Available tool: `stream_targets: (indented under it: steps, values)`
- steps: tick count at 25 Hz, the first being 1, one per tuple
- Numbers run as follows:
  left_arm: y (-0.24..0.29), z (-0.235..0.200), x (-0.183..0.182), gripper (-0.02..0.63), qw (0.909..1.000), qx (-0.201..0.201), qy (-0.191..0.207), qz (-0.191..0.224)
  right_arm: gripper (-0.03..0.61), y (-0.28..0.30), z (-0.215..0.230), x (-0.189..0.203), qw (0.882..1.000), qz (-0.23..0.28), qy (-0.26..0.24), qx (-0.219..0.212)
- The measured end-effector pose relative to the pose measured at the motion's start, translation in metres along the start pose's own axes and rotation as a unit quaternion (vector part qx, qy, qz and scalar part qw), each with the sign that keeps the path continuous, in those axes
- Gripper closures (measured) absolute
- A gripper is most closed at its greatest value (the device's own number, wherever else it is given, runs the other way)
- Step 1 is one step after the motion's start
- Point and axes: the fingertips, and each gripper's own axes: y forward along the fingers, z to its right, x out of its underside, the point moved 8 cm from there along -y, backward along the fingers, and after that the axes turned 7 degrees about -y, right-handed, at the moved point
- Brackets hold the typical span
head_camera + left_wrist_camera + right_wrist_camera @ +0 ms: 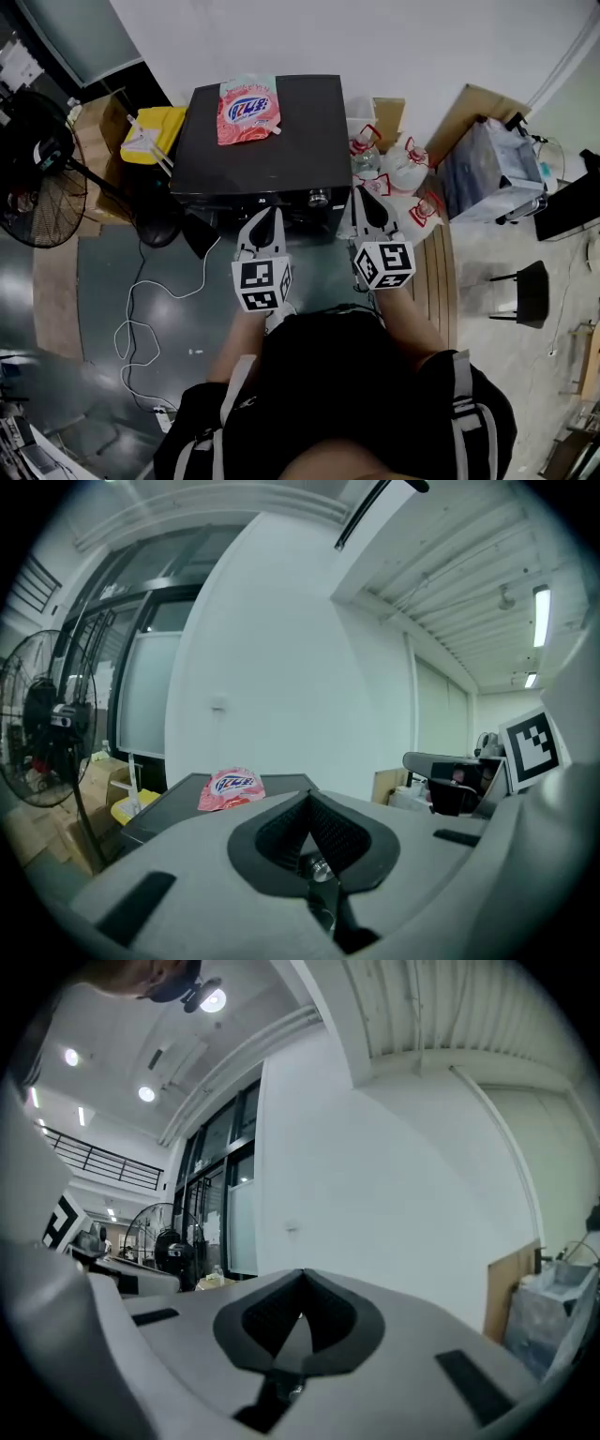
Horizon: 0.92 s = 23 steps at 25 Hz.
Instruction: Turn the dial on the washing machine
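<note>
A black washing machine (pixel 262 150) stands ahead of me, with a silver dial (pixel 319 198) on its front panel and a pink pouch (pixel 247 110) lying on its lid. In the head view my left gripper (pixel 272 214) is held just in front of the panel, left of the dial, shut and empty. My right gripper (pixel 361 193) hangs to the right of the dial, also shut with nothing in it. The left gripper view looks over the machine's lid (pixel 178 803) and the pouch (pixel 230 787). The right gripper view faces the white wall; no dial shows there.
A black floor fan (pixel 37 169) stands at the left, with a yellow pack (pixel 155 134) and cardboard boxes beside the machine. Plastic bags and bottles (pixel 394 169) and a clear bin (pixel 492 169) sit at the right. A white cable (pixel 141 328) trails over the floor; a black stool (pixel 530 291) is further right.
</note>
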Motion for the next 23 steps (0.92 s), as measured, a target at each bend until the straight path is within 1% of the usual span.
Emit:
stream_targets:
  steps: [4,9,12,23]
  values:
    - [-0.003,0.015,0.000,0.618,1.0000,-0.008,0.004,0.002,0.570,-0.006,0.006,-0.006,1.000,0.004,-0.006,-0.010]
    - [-0.007,0.027,-0.001,0.618,0.9998,-0.019,0.006,0.007,0.569,-0.009,0.011,-0.006,0.999,0.005,0.020,-0.029]
    - [-0.009,0.032,-0.001,0.618,0.9997,-0.022,0.008,0.009,0.569,-0.011,0.014,-0.005,0.999,0.003,0.020,-0.033]
    - [-0.013,0.022,-0.002,0.618,0.9994,-0.031,0.006,0.014,0.569,-0.007,0.003,-0.005,0.999,0.004,0.003,-0.040]
